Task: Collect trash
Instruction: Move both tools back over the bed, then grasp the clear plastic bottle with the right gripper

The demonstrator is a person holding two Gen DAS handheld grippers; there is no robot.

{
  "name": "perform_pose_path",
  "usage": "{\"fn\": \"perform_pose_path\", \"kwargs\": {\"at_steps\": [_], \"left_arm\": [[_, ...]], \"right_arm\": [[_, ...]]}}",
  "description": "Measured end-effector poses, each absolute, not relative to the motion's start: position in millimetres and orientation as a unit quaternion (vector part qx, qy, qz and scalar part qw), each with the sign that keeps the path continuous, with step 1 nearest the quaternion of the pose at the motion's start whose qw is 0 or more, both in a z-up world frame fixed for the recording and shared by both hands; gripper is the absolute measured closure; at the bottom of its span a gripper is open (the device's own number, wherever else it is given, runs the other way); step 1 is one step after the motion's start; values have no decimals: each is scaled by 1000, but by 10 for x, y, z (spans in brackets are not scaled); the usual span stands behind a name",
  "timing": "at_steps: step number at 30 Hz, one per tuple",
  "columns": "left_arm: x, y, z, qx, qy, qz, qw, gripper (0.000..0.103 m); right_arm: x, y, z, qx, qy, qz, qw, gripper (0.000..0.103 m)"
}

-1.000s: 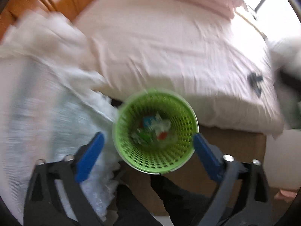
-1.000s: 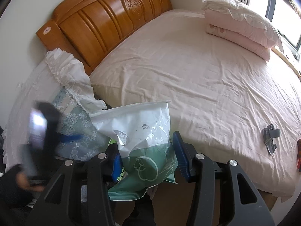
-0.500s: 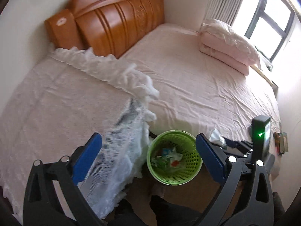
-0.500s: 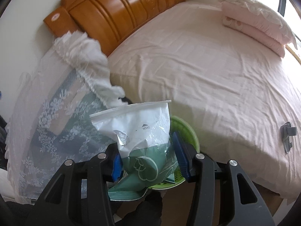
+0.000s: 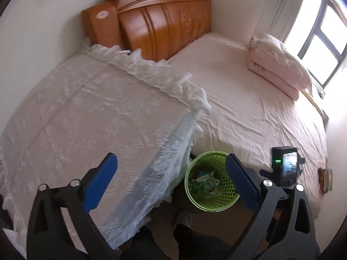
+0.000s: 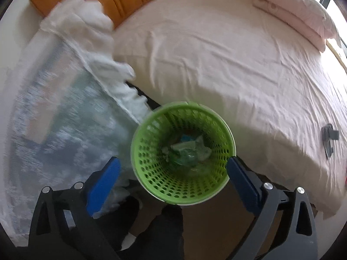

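Note:
A green perforated waste basket (image 6: 183, 153) stands on the floor between the bed and a lace-covered stand. My right gripper (image 6: 173, 178) hangs over it, its jaws opening wide with nothing between them. A white and green plastic bag (image 6: 187, 150) lies inside the basket on other wrappers. In the left wrist view the same basket (image 5: 211, 183) sits lower down, and my left gripper (image 5: 171, 177) is open and empty, high above it. The right gripper's camera body (image 5: 285, 166) shows at the right of that view.
A pink bed (image 6: 227, 54) with folded pillows (image 6: 299, 15) fills the right. A white lace cover (image 5: 97, 125) drapes the stand at left. A wooden headboard (image 5: 156, 23) stands behind. A small grey object (image 6: 329, 135) lies on the bed. Dark shoes (image 6: 160, 231) show below.
The right gripper went from shut on the plastic bag to wide open, and the bag now lies in the basket. The left gripper rose and drew back from the basket.

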State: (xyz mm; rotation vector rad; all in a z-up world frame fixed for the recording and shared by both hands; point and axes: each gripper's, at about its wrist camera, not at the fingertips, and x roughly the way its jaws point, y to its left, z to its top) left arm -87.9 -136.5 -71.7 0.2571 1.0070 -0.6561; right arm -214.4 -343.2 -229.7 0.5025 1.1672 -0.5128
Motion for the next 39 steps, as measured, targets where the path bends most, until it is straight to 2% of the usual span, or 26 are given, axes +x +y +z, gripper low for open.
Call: {"fn": "perform_pose_path", "kwargs": {"at_steps": [9,13,27,39], "left_arm": [[-383,-679,-559,84,453,-214,862,8],[-138,-270,-572,60,462,-166,869,8],[435,1032,-707,-4,488,-39,872,8],[1325,1641,-995,-24,497,-17,867,8]], "right_arm": [[-1453,-2753,-973,130,445,-163,871,2],[-1101,-2417,-775,118,432,-107,888,2],[311,-1258,-863,84,464,41,881,2],[2209,-253,-1094,31,488,85,868,2]]}}
